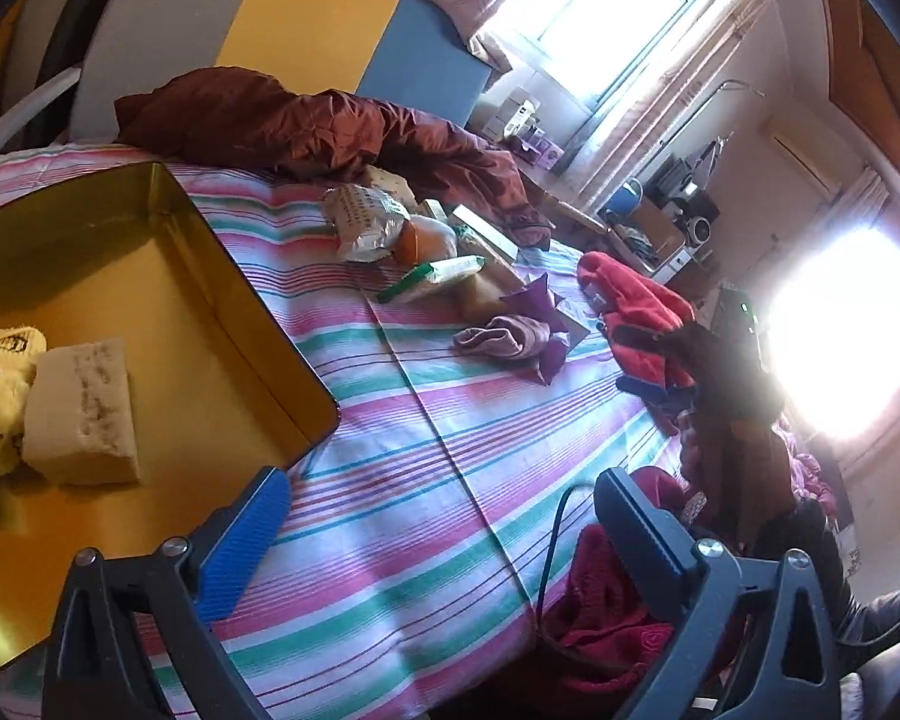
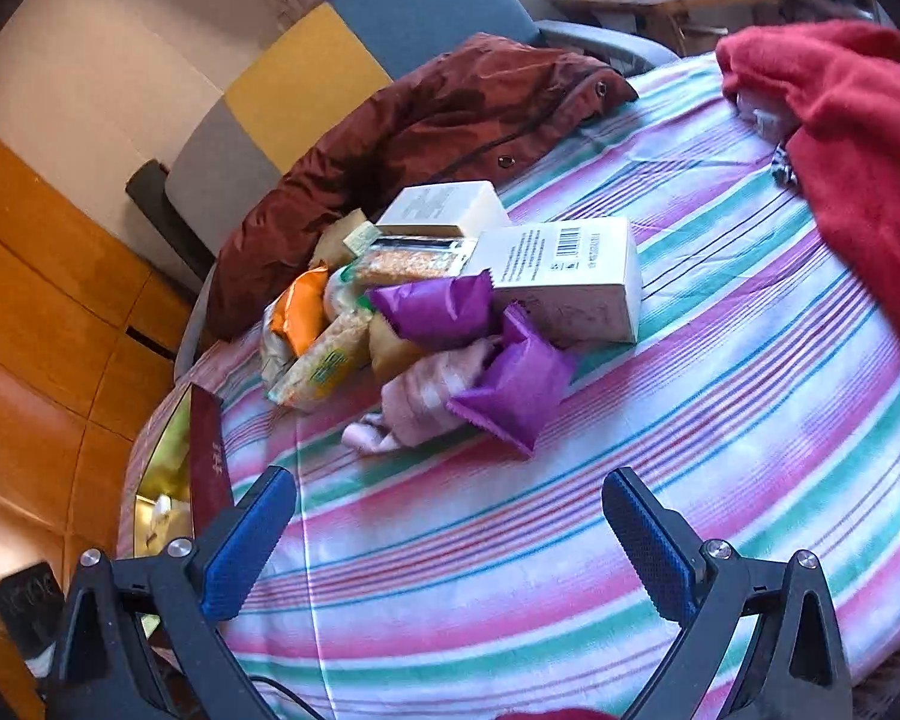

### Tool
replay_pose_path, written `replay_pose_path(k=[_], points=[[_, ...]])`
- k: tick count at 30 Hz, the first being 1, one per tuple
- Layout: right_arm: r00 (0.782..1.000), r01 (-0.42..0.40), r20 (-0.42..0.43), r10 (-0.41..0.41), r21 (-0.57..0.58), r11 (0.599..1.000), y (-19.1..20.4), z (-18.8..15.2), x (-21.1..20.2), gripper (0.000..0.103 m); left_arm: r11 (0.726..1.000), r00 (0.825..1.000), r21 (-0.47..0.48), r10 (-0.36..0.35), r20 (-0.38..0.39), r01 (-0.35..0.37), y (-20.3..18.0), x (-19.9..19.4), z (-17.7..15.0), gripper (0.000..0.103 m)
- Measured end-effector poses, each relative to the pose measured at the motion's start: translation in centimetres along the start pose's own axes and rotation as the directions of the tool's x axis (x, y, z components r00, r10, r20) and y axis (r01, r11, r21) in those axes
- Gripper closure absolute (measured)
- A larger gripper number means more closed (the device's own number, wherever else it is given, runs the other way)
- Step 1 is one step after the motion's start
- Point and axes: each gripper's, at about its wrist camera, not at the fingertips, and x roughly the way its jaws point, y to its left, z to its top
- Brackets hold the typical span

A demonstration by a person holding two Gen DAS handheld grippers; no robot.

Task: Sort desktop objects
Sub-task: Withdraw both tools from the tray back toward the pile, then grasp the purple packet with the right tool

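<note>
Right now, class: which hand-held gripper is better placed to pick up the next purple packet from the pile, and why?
Probably the right hand-held gripper: it is open and empty, facing the purple packet just ahead. The left hand-held gripper, also open, sits beside the gold tin, with the pile farther off.

A sponge lies in the tin, left of the packets on the bedsheet.
</note>
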Motion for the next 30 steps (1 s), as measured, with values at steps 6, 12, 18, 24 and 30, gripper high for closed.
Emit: replay_pose_path(k=[6,12,18,24,30], points=[[0.998,-0.045,-0.03,0.047,0.077,0.996,-1.8,2.2,2.0,0.009,1.0,1.0,0.004,-0.012,-0.012,0.012,-0.3,0.7,0.6,0.0],[0.99,-0.118,-0.048,0.132,0.231,0.966,-4.5,3.4,4.6,0.012,1.0,0.999,0.011,-0.007,-0.038,0.007,-0.4,1.7,1.0,0.0],[0.991,-0.092,-0.076,0.11,0.211,0.973,-4.5,4.1,6.1,0.014,0.999,0.998,0.032,-0.011,-0.054,0.013,-1.0,2.7,2.4,0.0],[0.99,-0.061,-0.116,0.08,0.162,0.985,-4.0,4.0,7.1,0.029,0.986,0.999,0.163,0.037,-0.039,-0.03,-3.3,4.6,5.9,0.0],[0.988,-0.065,-0.131,0.087,0.161,0.985,-4.2,4.0,7.6,0.03,0.948,0.997,0.314,0.067,-0.048,-0.049,-5.4,8.3,9.2,0.001]])
